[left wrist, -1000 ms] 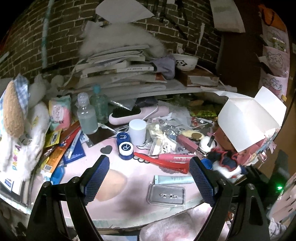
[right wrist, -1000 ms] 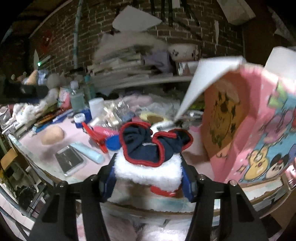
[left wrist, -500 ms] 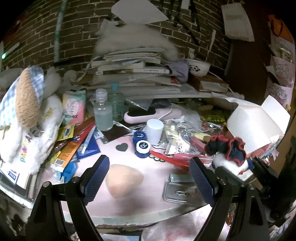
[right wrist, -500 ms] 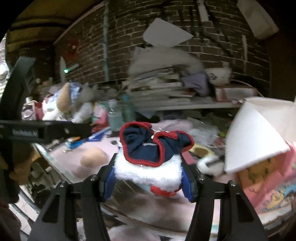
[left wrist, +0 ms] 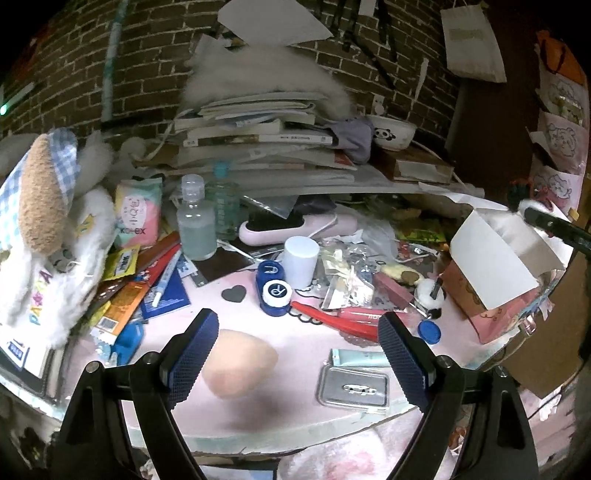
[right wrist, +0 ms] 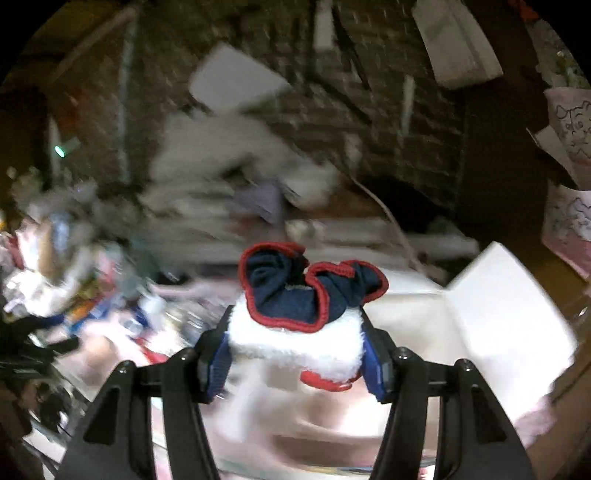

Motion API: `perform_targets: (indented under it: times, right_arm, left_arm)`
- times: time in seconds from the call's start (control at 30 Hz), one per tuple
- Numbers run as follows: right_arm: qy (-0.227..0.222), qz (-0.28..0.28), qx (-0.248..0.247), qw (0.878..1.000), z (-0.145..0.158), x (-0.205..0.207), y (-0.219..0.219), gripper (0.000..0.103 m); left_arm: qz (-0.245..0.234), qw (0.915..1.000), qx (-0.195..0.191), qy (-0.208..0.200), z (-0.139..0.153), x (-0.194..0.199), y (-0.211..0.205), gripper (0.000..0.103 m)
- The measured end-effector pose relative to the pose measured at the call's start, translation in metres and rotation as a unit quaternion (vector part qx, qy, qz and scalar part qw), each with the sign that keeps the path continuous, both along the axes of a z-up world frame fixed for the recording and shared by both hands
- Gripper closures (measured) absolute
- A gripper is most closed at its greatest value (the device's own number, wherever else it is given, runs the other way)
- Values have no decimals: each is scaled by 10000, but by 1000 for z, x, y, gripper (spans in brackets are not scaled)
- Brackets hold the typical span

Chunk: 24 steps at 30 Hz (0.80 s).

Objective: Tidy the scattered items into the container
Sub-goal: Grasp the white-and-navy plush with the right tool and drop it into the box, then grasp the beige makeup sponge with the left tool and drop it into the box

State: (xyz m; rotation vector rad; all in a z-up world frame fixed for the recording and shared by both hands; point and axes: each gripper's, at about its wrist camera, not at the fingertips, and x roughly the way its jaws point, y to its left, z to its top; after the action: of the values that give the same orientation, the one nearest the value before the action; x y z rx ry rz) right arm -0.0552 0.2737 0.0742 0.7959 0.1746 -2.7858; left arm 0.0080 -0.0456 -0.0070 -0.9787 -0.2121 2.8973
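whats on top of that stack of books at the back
A fluffy white mass lies across the top of the book stack, with a white paper sheet on the wall above it. Whether anything is beneath the fluff cannot be seen; it covers the top books.

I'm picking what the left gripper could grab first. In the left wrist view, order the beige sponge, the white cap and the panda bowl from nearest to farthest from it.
1. Beige sponge: between the left gripper's open fingers, toward the left one.
2. White cap: mid-table, straight ahead.
3. Panda bowl: on the back shelf, right of the books.
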Motion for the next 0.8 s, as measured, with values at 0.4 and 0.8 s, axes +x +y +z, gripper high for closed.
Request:
perform_targets:
  times: [0.4, 0.8]
  right_arm:
    - [-2766, 228, 235, 9604, -54, -90, 33, 46]
    - [-2276, 115, 273, 9733, -30, -79, 38, 24]
  left_arm:
    - [8, 9998, -138, -126, -5, -3, 7, 17]
    - [42, 9989, -275, -369, -26, -4, -3, 17]
